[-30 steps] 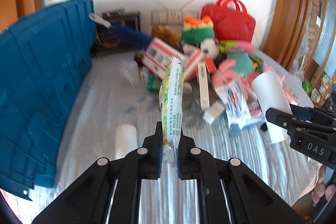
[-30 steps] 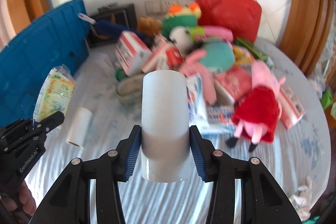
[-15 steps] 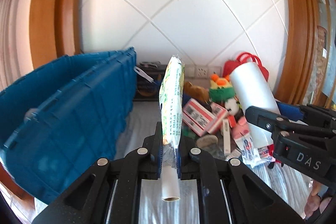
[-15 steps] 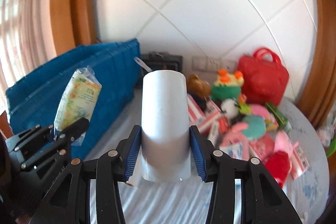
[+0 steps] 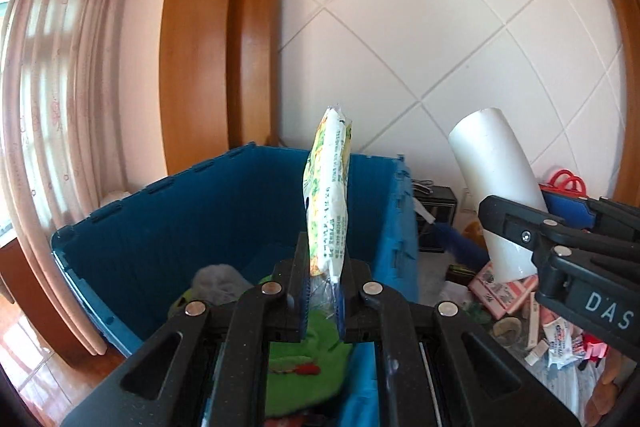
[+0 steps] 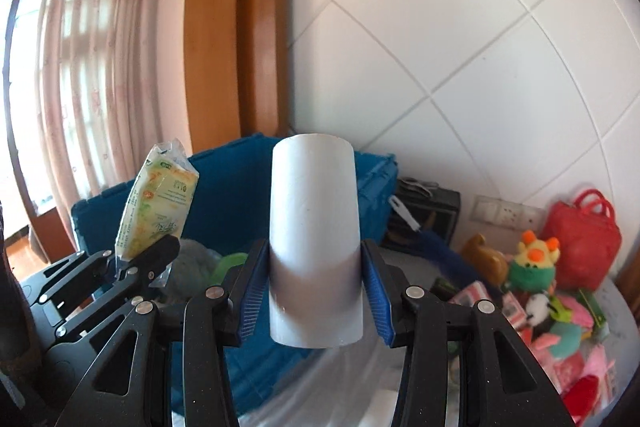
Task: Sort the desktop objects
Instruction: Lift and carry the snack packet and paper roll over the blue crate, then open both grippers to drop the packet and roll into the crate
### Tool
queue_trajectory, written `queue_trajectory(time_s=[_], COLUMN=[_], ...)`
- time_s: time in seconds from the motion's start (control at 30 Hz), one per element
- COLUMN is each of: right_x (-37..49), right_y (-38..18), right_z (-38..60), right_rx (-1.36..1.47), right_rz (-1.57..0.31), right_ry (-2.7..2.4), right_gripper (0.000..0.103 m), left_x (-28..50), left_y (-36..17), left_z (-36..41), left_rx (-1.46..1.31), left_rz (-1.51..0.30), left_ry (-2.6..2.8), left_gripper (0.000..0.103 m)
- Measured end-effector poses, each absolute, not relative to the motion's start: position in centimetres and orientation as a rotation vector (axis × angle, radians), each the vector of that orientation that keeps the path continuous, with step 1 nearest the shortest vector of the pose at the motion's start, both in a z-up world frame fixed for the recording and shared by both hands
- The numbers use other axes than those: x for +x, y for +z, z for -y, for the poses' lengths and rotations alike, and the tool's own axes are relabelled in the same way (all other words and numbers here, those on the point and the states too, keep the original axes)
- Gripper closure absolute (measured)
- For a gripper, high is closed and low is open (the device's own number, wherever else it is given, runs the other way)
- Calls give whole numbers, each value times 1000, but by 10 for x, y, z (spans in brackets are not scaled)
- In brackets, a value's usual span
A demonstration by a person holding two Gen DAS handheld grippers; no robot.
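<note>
The left gripper [image 5: 323, 297] has its jaws clamped on the clear bottom seam of a yellow-green packet [image 5: 329, 201], held upright above the open blue crate [image 5: 192, 227]. Its lower end is hidden between the jaws. The right gripper [image 6: 316, 297] pinches a white roll [image 6: 314, 239] near its base, beside the crate's right wall. Inside the crate, green fabric [image 5: 308, 367] and a grey bundle [image 5: 218, 281] show only partly. Farther right, blurred toys [image 6: 536, 259] and a red bag [image 6: 584, 239] crowd the desk [image 6: 360, 403] against the tiled wall [image 6: 460, 47].

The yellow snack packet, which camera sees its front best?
The right wrist view: the yellow snack packet shows its printed face there, pinched by the left gripper. The left wrist view shows only its thin edge, above the blue crate.
</note>
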State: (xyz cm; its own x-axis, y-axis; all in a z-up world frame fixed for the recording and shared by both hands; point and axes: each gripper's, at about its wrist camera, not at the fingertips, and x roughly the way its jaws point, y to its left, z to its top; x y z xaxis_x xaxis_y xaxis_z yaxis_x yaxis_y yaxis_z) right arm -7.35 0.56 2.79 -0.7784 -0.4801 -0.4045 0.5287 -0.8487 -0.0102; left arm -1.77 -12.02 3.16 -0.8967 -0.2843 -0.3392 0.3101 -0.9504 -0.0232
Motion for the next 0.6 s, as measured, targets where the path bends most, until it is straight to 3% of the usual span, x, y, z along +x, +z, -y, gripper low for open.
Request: queue_trajectory(time_s=[0.3, 0.6], right_x=[-95, -102], right_y=[3, -14], right_z=[102, 113], right_rx=[679, 758], right_rz=[-233, -295], right_ry=[-2461, -2487], right_gripper=[58, 58], left_x=[-38, -58], left_y=[13, -2], left_z=[228, 258], left_rx=[665, 754], left_rz=[-172, -204], left_ry=[-2670, -2667], left_gripper=[93, 93])
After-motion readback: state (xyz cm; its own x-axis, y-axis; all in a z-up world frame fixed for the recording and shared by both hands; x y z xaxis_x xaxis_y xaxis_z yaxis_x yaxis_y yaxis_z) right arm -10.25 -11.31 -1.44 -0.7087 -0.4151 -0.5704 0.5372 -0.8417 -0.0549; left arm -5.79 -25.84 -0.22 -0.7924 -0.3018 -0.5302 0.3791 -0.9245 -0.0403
